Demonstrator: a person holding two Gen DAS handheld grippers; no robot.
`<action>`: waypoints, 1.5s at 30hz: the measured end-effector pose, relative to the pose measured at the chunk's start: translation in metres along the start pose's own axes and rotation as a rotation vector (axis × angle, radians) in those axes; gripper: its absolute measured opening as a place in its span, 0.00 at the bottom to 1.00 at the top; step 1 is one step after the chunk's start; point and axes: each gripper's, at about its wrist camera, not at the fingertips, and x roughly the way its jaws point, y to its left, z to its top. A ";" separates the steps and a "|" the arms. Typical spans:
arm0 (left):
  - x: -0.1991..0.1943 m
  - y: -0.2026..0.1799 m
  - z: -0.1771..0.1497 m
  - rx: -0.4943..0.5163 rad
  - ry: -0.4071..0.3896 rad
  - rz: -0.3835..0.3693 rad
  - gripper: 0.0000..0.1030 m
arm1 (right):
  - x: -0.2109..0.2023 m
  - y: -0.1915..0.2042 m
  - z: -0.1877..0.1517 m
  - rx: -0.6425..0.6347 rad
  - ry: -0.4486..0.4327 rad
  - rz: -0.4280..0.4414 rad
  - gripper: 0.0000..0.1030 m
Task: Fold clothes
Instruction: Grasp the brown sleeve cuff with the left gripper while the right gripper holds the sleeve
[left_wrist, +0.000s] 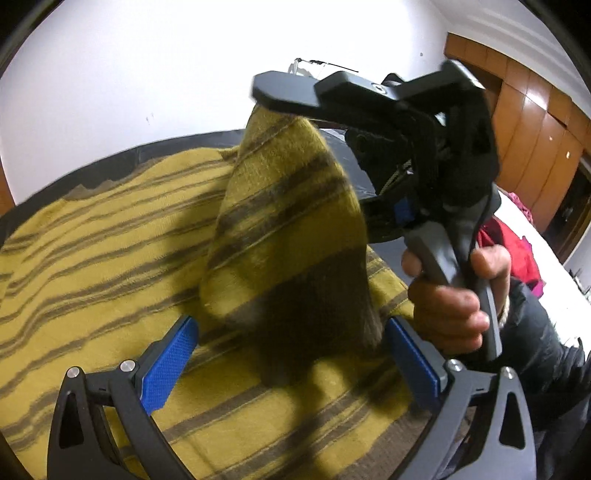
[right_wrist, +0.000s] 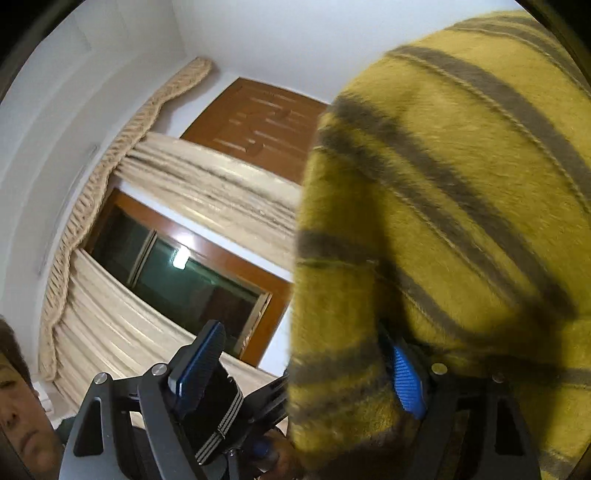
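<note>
The left gripper (left_wrist: 291, 325) hovers with its blue-padded fingers (left_wrist: 173, 354) spread wide and gripping nothing, just above the mustard-yellow fuzzy knit sweater with grey-brown stripes (left_wrist: 92, 240). Most of the sweater lies spread across the dark-covered surface (left_wrist: 122, 158), reaching close to its far edge. Right of the middle, one part of the knit (left_wrist: 288, 206) is lifted into a hanging cone; whether it is a sleeve or a hem corner cannot be told.

It hangs from the right gripper (right_wrist: 303, 339), held in the person's hand (left_wrist: 447, 295). In the right wrist view these fingers also stand apart, and the cloth is draped over the right-hand finger (right_wrist: 406, 384), not pinched between the two.

The knit looks soft, thick and limp, light enough to lift yet likely to sag, stretch and slide off a single finger. A firm pinch on a seam, cuff or hem edge, through both layers, would probably hold best.
</note>
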 end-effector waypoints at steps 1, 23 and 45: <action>0.003 0.001 0.001 -0.008 0.003 0.007 0.99 | 0.004 0.002 0.000 -0.005 0.009 0.002 0.83; 0.025 -0.048 -0.011 0.229 -0.055 0.347 0.99 | -0.007 0.008 -0.006 -0.006 0.013 -0.007 0.83; -0.001 0.030 0.017 -0.112 -0.071 0.298 0.30 | -0.018 0.016 -0.009 -0.037 -0.041 -0.100 0.86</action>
